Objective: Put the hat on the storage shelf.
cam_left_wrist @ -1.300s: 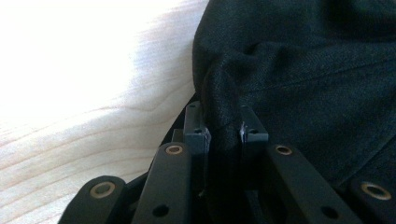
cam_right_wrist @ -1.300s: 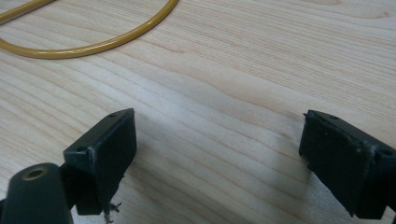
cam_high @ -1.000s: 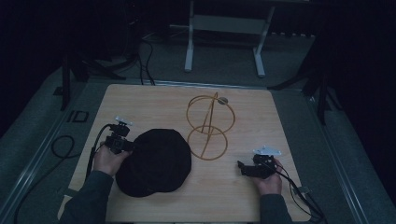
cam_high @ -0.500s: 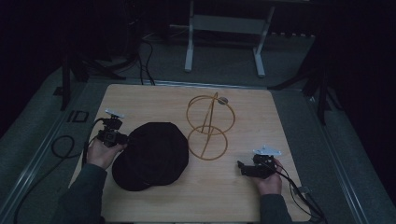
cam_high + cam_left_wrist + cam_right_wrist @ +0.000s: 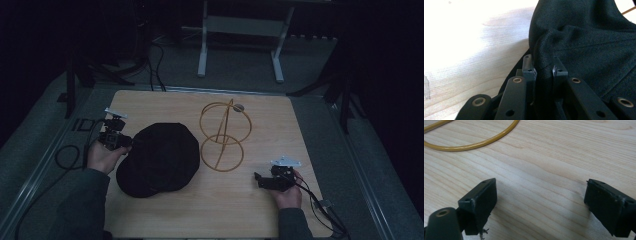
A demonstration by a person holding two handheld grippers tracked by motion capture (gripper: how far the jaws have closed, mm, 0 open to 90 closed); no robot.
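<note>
Two jaws of left gripper (image 5: 544, 71) pinch black cap (image 5: 586, 42) fabric.

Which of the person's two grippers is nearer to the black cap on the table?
Left. The left gripper is shut on a fold of the black cap at its left edge. The right gripper rests open on bare wood, well off to the cap's right.

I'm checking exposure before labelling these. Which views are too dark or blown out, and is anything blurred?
High view: underexposed, surroundings nearly black, the black cap shows little detail. Left gripper view: the table is blown out to white at upper left, while the cap's weave stays sharp. Right gripper view: evenly lit, wood grain crisp, the near claw parts slightly soft.
</note>
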